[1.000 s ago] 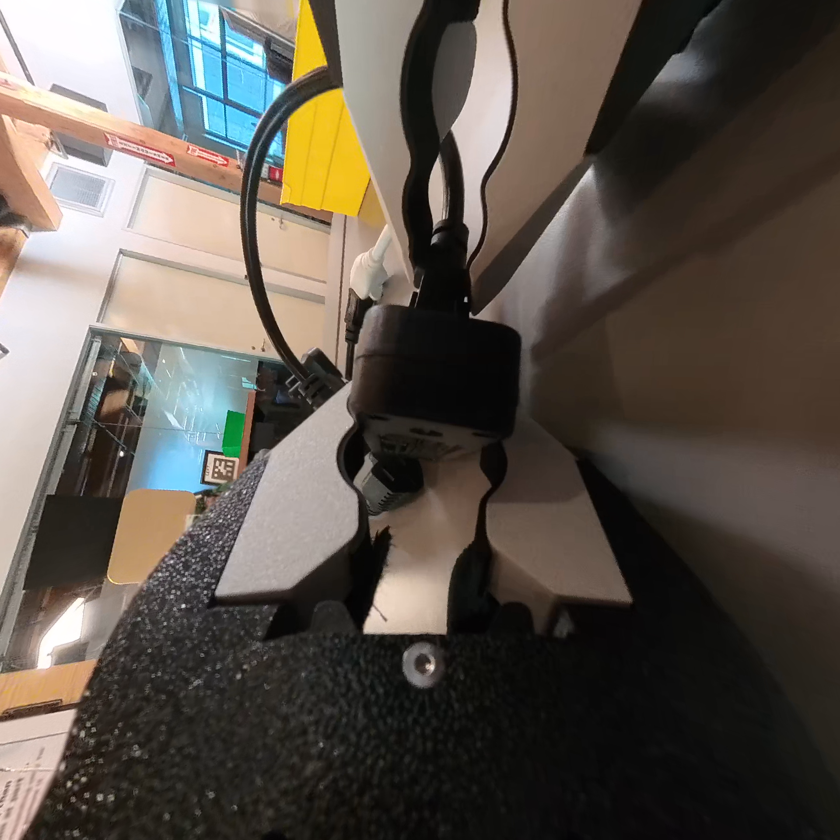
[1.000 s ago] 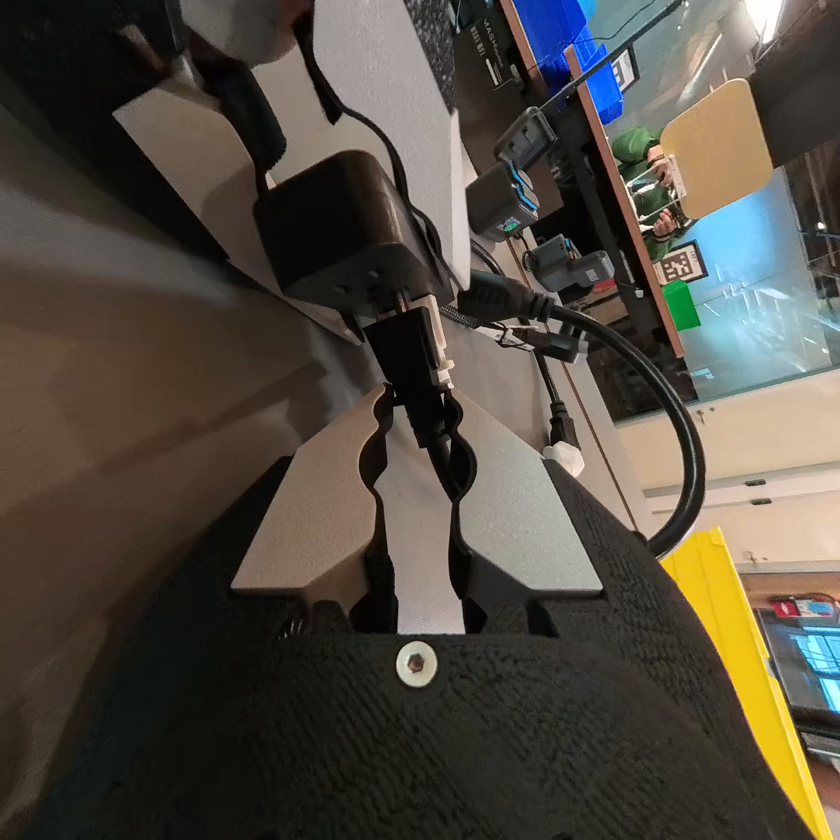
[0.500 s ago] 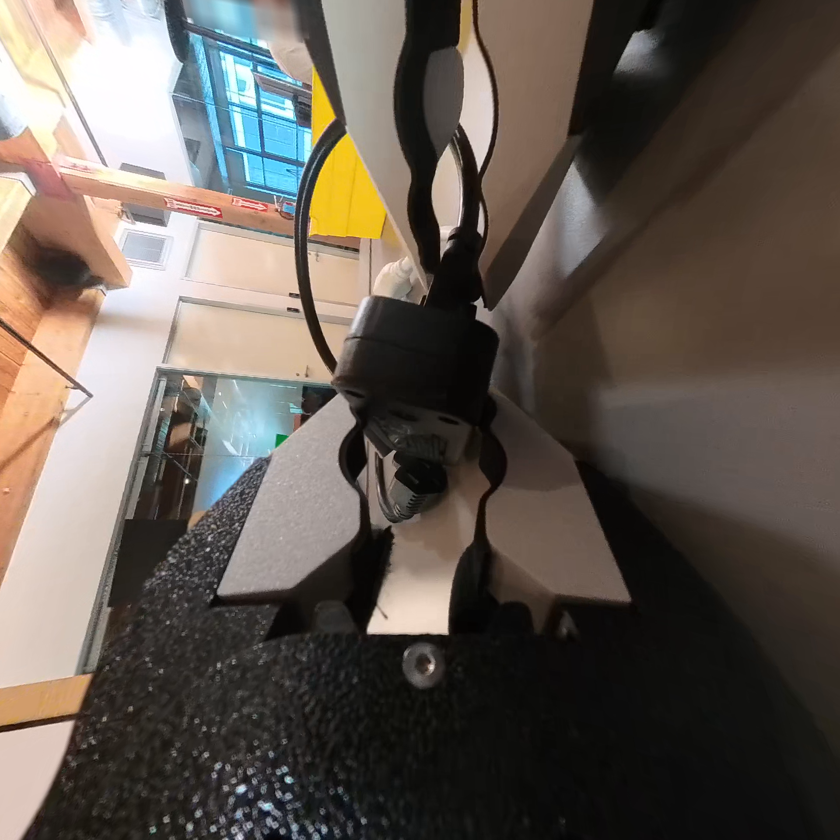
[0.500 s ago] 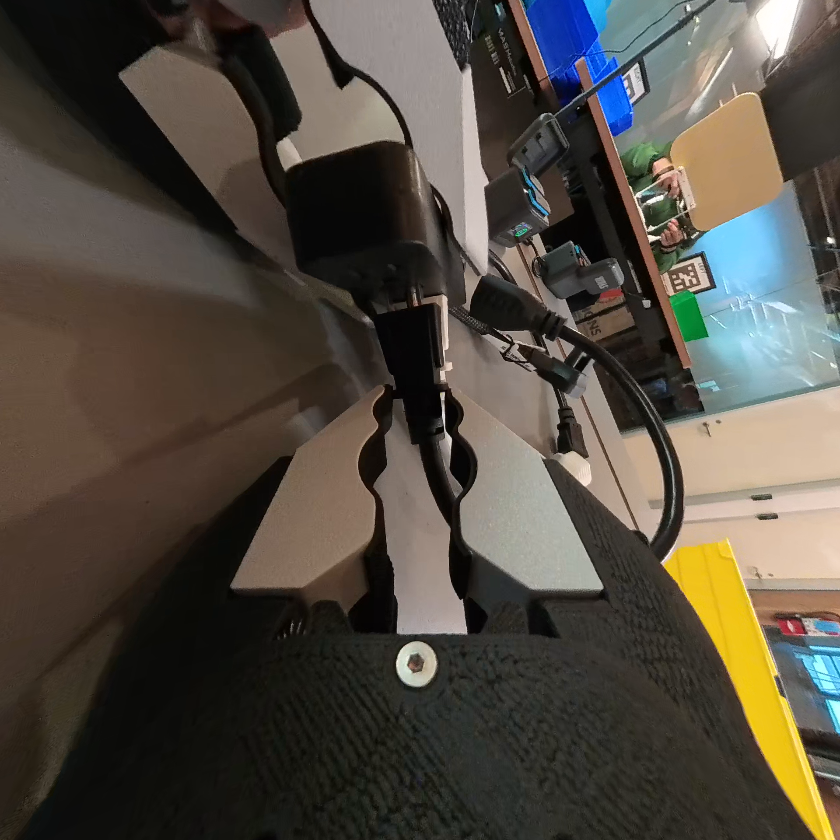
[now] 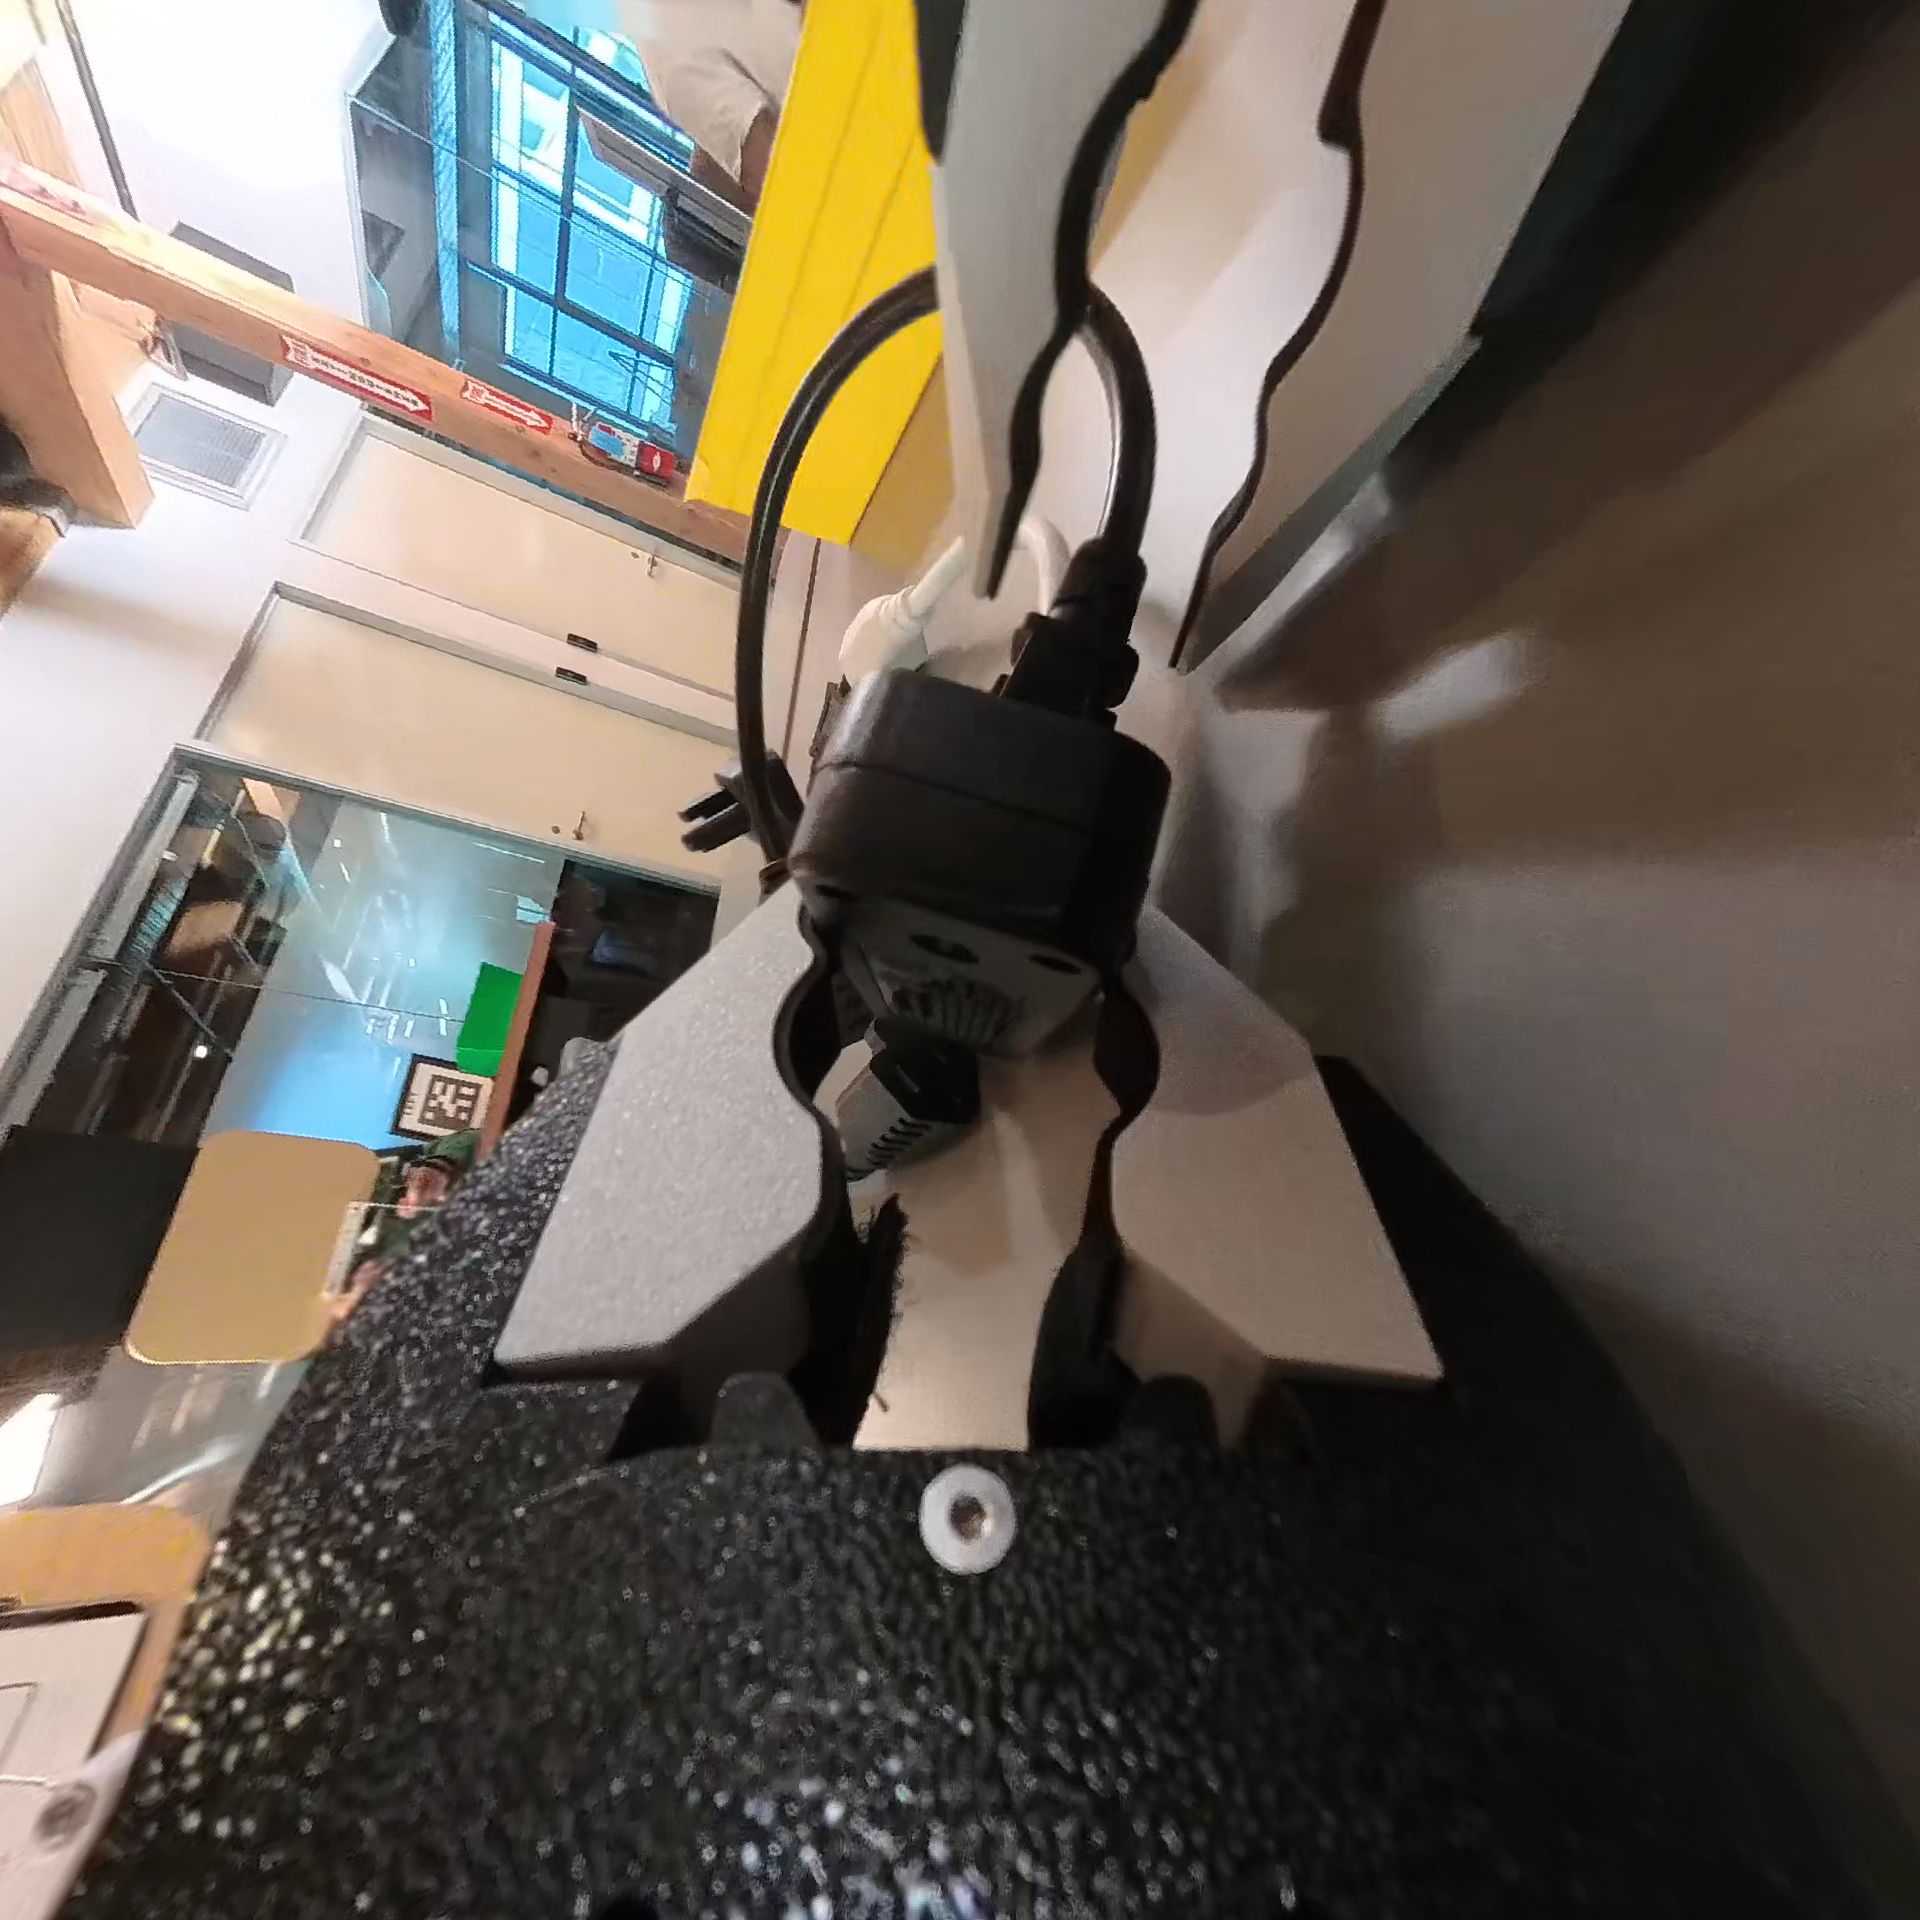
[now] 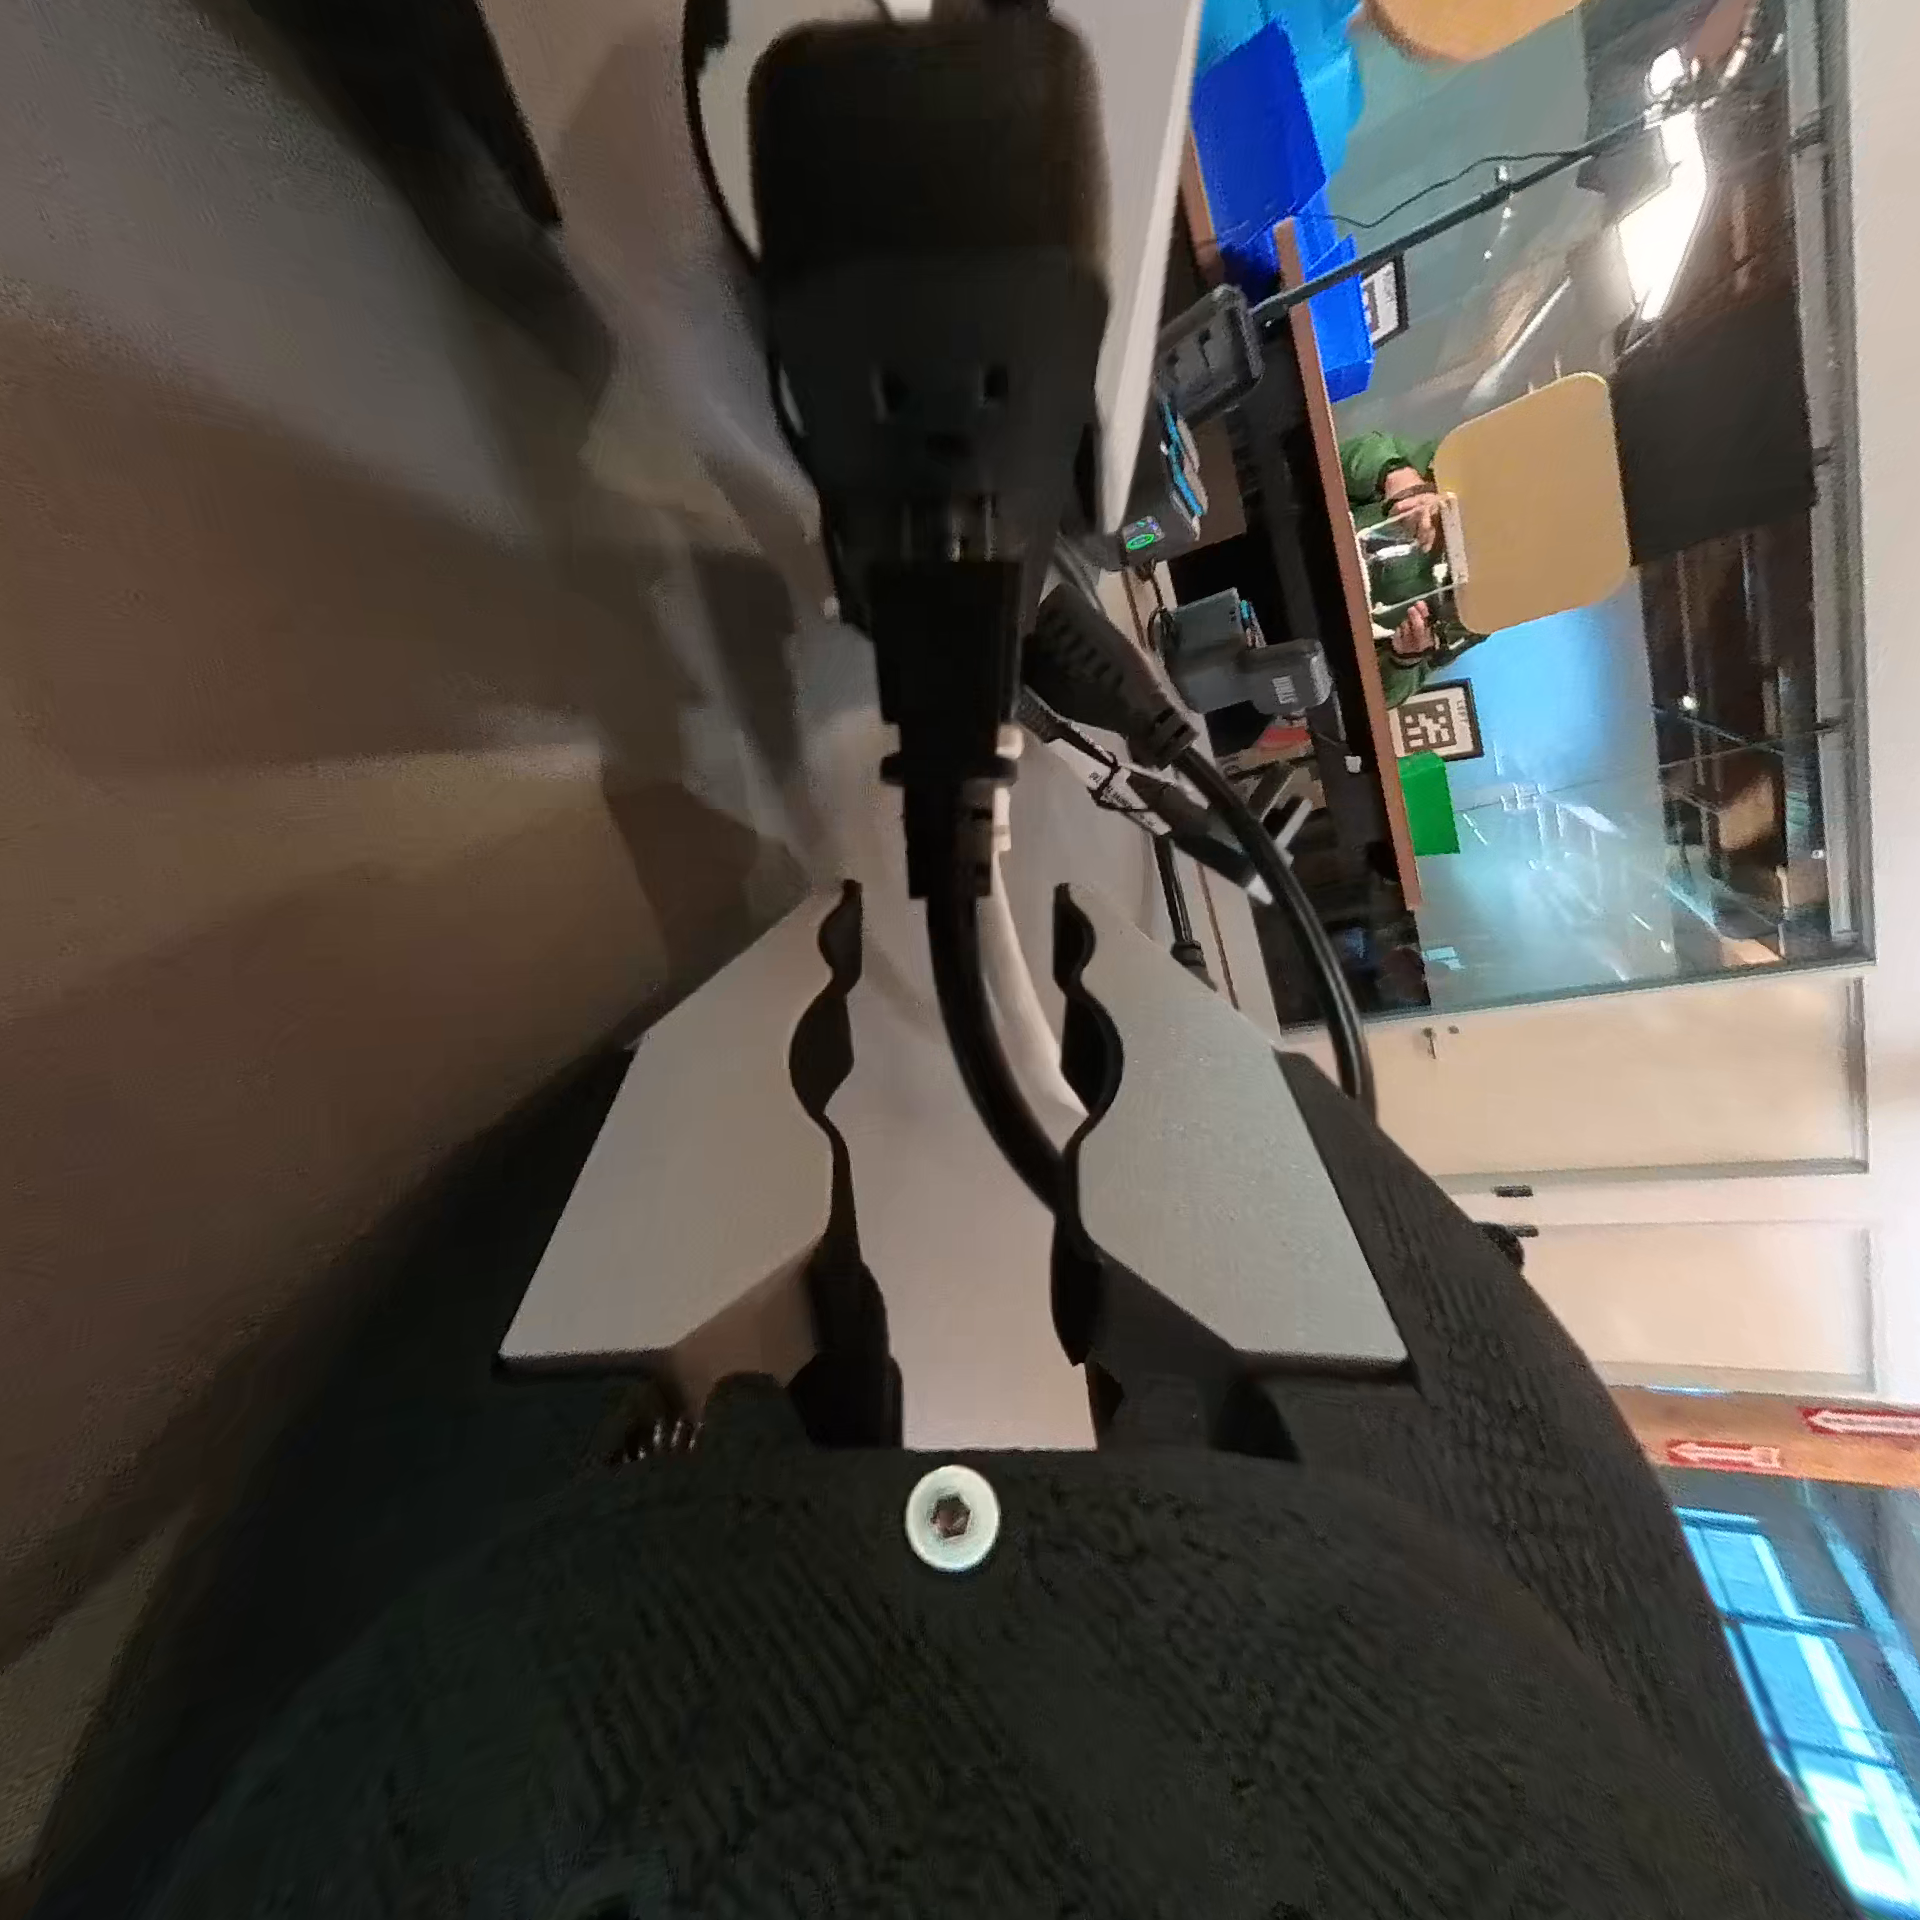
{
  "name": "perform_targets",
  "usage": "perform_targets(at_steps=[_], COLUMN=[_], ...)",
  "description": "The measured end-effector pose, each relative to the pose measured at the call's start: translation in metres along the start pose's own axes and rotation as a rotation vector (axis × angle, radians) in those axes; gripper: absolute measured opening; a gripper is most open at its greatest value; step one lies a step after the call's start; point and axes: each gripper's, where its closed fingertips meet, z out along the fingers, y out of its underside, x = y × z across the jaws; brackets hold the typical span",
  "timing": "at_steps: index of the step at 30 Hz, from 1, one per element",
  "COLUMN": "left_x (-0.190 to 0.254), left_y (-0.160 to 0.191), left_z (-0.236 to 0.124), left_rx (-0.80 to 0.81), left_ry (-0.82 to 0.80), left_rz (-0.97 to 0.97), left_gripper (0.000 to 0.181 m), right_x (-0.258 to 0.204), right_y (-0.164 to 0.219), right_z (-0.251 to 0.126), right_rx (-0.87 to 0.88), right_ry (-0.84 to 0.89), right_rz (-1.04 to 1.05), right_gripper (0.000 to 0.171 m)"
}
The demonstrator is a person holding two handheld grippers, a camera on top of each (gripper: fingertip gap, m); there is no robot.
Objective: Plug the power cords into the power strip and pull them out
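Observation:
In the left wrist view my left gripper (image 5: 971,956) is shut on a black power strip block (image 5: 977,831), one pad against each side. A black plug (image 5: 1081,644) with its cord (image 5: 1127,416) sits in the block's far face. My right gripper (image 5: 1091,613) stands open just beyond it, the cord running between its fingers. In the right wrist view my right gripper (image 6: 956,894) is open, its fingertips just short of the plug (image 6: 945,675). The cord (image 6: 971,1018) runs between the fingers and no pad presses on it. The block (image 6: 925,260) is ahead, and the view is blurred.
A grey braided cable end (image 5: 904,1101) hangs from the block between my left fingers. A second black plug on a thick cord (image 6: 1101,665) and a white plug (image 5: 894,623) lie close by. The brown table surface (image 5: 1558,935) runs along one side. A person in green (image 6: 1392,499) is far off.
My right gripper has opened, let go of the black plug and drawn back a little. The plug stays in the block. My left gripper keeps its hold on the block.

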Motion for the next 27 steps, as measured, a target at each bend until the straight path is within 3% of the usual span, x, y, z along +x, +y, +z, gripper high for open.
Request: perform_targets(at_steps=[2,3,5,27], left_x=[-0.001,-0.001,-0.001,0.005], left_y=[0.0,-0.001,0.0,0.005], left_z=[0.0,0.0,-0.001,0.01], left_rx=[0.018,0.025,0.032,-0.053], left_ry=[0.008,0.013,0.019,0.022], left_rz=[-0.039,-0.046,-0.052,-0.04], left_gripper=[0.046,0.046,0.046,0.05], right_x=[0.0,0.0,0.001,0.003], right_y=[0.004,0.004,0.003,0.009], right_z=[0.002,0.002,0.002,0.009], right_rx=[-0.015,-0.016,-0.019,-0.112], right_ry=[-0.004,0.001,0.001,0.0], right_rz=[-0.033,-0.049,-0.053,0.032], right_gripper=[0.028,0.01,0.006,0.005])
